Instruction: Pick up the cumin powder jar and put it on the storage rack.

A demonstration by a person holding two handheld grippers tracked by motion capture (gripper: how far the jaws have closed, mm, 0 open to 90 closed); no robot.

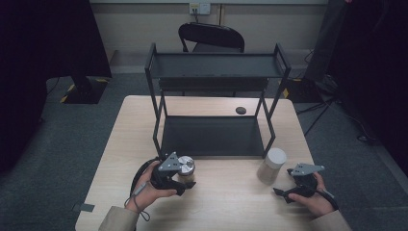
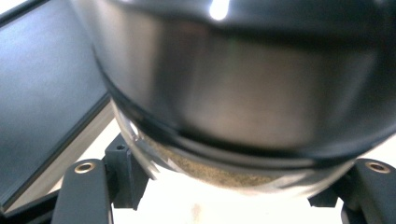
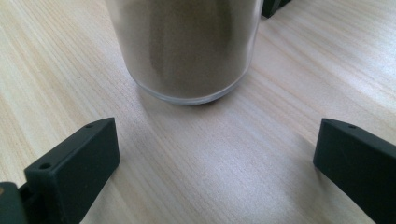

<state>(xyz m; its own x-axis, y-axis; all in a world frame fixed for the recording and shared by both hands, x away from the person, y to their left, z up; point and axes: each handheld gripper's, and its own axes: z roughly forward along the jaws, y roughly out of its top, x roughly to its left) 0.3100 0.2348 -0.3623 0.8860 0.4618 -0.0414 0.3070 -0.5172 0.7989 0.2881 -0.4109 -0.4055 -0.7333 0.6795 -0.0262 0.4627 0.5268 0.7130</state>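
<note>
Spice jar with a metal cap sits clamped in the left gripper, near the front left of the table and just in front of the rack's lower shelf. In the left gripper view the steel cap looms very close, with a band of glass and brownish grains under it, and the black jaws hug the glass on either side, so the grip looks firm. Whether the jar's base is clear of the wood I cannot tell from the high view. My reading is that the lift-and-carry step is under way, with the black two-tier rack as the likely home for it (both shelves look bare from here). The next move would call for raising the jar enough to clear the shelf's front lip, keeping it upright, then easing it inward between the rack's posts before letting go. Off to the right, a second jar with a white lid stands on the table, close to the rack's front right leg. The right gripper rests low just beside that jar, its jaws spread wide with nothing between them; the right gripper view shows the jar's tan contents straight ahead, a short way from the fingertips. A small dark disc lies on the table behind the rack, and a folding chair stands beyond.
</note>
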